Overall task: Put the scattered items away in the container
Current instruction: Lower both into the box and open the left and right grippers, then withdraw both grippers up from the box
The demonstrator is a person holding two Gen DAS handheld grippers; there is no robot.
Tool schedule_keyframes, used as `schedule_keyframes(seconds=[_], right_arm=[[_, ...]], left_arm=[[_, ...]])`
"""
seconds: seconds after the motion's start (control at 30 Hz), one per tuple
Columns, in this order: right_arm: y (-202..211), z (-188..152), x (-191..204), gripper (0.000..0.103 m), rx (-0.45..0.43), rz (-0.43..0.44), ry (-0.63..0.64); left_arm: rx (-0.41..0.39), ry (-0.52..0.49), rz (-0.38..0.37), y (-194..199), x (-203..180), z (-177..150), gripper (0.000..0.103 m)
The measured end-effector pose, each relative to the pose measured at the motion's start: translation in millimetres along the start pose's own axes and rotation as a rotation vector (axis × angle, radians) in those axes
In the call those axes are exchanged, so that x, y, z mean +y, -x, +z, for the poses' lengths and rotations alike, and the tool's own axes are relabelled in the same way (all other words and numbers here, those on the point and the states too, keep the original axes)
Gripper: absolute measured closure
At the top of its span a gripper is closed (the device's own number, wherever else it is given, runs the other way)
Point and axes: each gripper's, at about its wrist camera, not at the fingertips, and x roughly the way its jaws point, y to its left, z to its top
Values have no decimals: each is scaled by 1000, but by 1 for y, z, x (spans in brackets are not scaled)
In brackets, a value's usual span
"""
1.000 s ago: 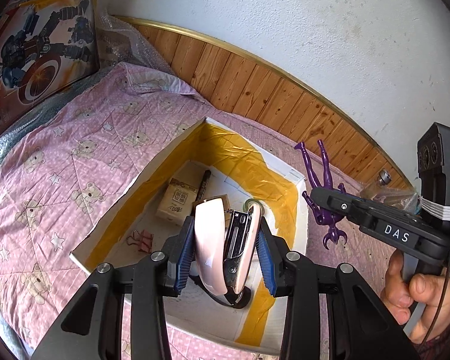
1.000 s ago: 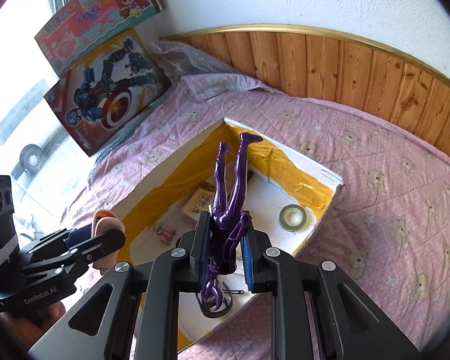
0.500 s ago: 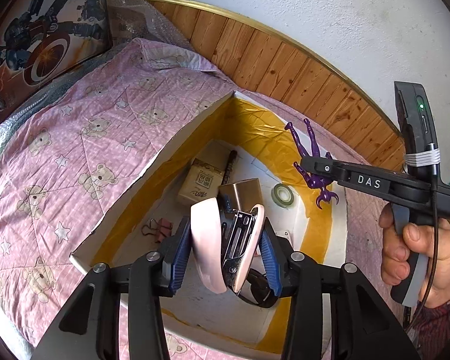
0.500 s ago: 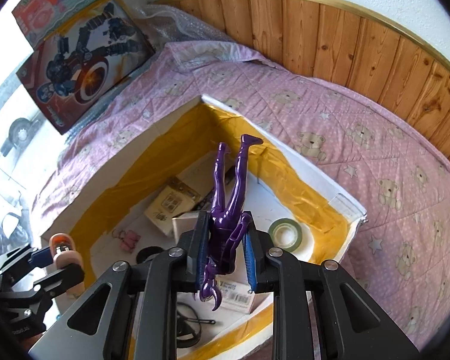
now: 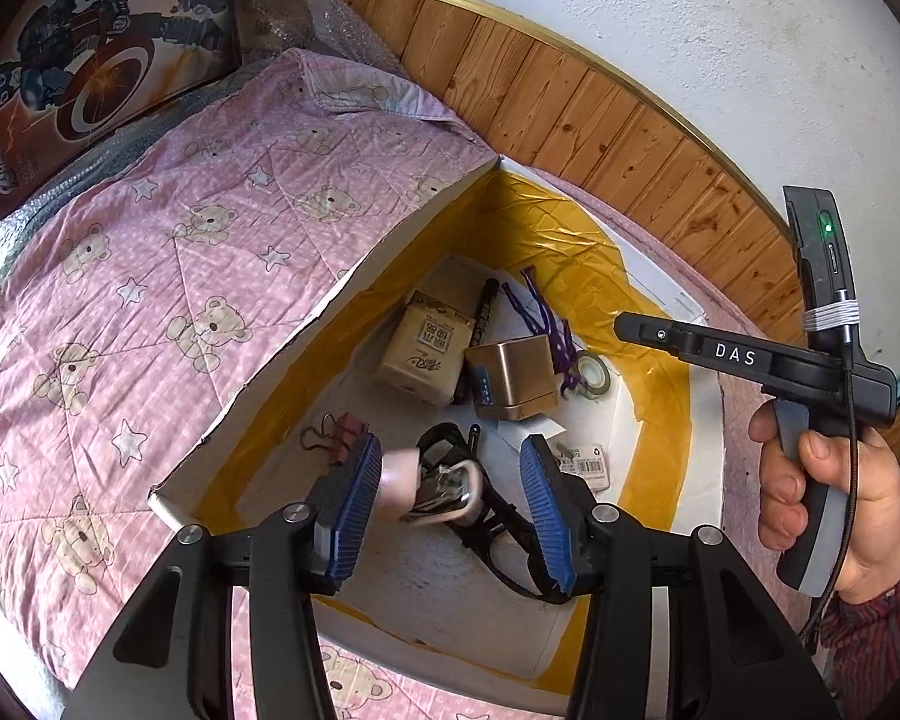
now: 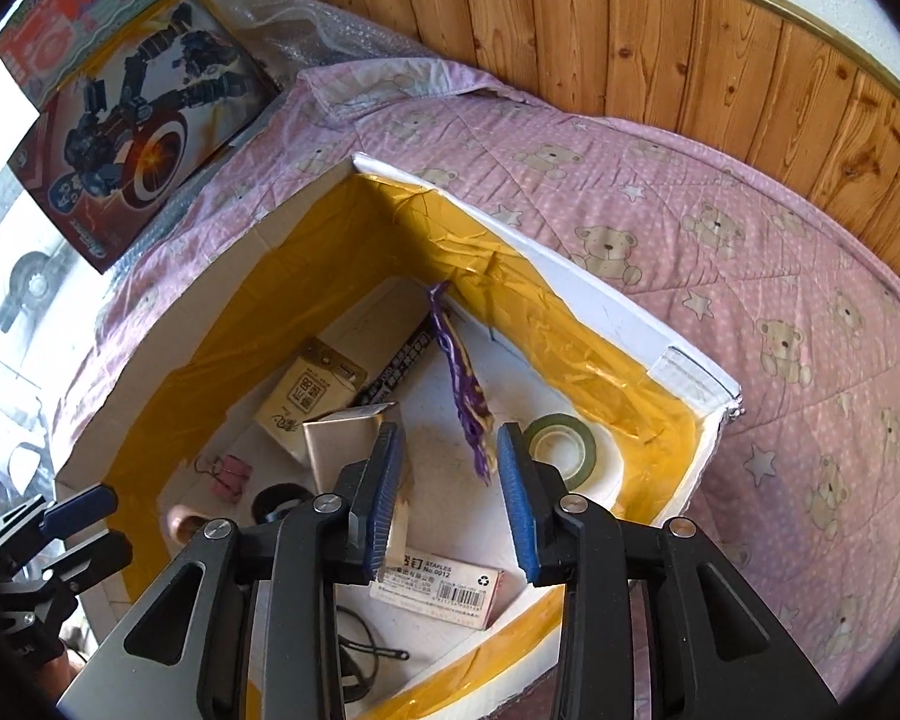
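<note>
L gripper (image 5: 459, 507): fingers spread wide apart, blue pads facing each other, pointing fwd and down, nothing clamped betw. them. R gripper (image 6: 453, 501): fingers also apart, pads not pressing on anything, aimed downward. In the L wrist view the R gripper shows side-on at right, held by a bare hand (image 5: 834, 498) wrapped round its handle, thumb on the front, a striped sleeve at the wrist. L gripper seen low left in the R wrist view.

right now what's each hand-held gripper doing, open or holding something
Left hand-held gripper: open, pink stapler released between its fingers.
Right hand-held gripper: open, purple figure falling free.
</note>
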Motion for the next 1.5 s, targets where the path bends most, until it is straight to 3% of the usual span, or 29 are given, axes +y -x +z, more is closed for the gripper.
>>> schedule_keyframes(seconds=[0.03, 0.53, 0.9, 1.07, 1.27, 1.37, 1.5], right_arm=[[1, -1, 1, 66, 0, 5, -1], [25, -22, 21, 64, 3, 16, 58], [59, -64, 60, 54, -9, -48, 180], [74, -87, 87, 51, -22, -109, 245], [79, -116, 95, 48, 36, -66, 186], [84, -127, 100, 48, 32, -89, 193], [98, -137, 101, 46, 4, -56, 165]], left_arm=[[-2, 1, 1, 0, 0, 1, 46], [-22, -40, -1, 17, -20, -6, 46], [-21, -75, -11, 41, -40, -25, 46], [-36, -88, 26, 56, -47, -33, 40], [-78, -109, 96, 80, -50, -42, 35], [-92, -110, 103, 91, -50, -48, 35], [-100, -111, 105, 103, -51, -56, 35]])
